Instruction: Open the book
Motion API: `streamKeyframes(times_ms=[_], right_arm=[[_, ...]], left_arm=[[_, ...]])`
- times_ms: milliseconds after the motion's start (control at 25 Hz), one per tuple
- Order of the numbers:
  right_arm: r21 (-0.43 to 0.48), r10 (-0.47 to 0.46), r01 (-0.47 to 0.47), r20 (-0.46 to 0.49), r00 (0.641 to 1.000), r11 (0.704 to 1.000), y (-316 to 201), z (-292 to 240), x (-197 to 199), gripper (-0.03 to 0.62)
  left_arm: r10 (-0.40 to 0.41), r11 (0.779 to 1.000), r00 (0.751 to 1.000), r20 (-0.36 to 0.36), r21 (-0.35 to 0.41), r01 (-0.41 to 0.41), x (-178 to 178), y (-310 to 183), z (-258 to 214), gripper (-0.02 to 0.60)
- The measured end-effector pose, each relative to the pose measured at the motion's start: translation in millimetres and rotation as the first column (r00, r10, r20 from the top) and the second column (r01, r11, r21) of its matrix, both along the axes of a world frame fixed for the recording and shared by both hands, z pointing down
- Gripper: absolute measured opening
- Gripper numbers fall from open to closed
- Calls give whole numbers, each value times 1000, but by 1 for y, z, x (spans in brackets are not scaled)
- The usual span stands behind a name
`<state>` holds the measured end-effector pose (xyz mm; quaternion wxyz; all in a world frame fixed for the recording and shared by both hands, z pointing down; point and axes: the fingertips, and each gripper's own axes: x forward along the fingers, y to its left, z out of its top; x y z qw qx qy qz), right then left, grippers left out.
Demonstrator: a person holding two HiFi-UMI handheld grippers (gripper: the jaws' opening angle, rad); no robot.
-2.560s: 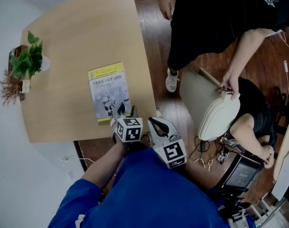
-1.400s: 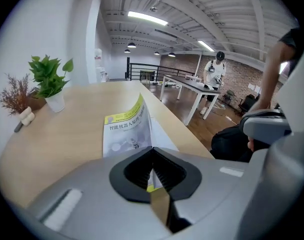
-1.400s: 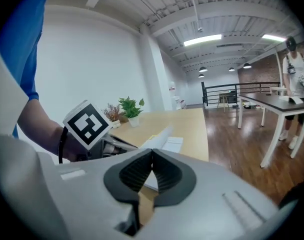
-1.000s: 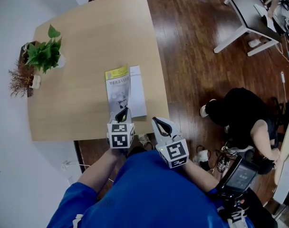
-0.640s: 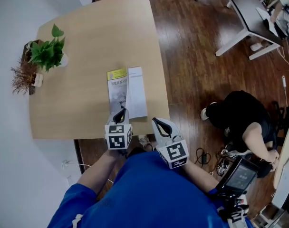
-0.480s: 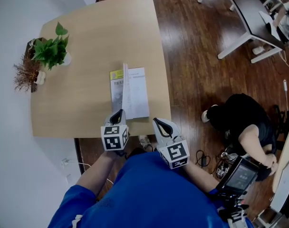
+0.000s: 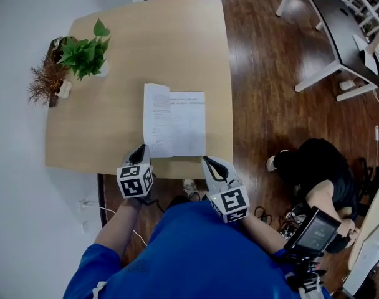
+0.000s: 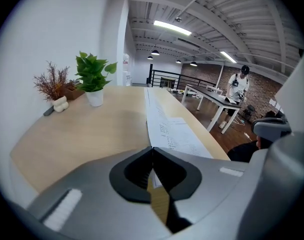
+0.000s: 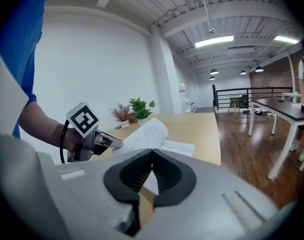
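Book (image 7: 174, 123) open on table (image 7: 96, 120); left tongs (image 7: 141, 147) pinch its edge.

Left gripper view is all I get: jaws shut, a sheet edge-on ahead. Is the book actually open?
Observer: Yes. Head view shows the book lying open on the table, white pages up on both sides.
Operator: Left gripper holding anything?
Observer: Right gripper view shows the left gripper pinching the cover's near corner; the cover bows upward, not flat.
Operator: Right gripper?
Observer: Head view has the right gripper beside the book's near right corner, gripping nothing.
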<state>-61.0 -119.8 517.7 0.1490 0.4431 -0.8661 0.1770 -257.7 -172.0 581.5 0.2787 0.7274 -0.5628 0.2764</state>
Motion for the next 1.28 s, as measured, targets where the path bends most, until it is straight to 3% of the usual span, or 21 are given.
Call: streamKeyframes(times_ms=[760, 1280], right_arm=[[2, -22, 22, -24, 999, 1000, -6, -2, -12, 3], [-8, -13, 13, -43, 999, 1000, -8, 1, -10, 2]], left_arm=[[-122, 989, 988, 91, -77, 129, -97, -5, 35, 14], [-83, 984, 976, 201, -141, 112, -124, -14, 75, 21]])
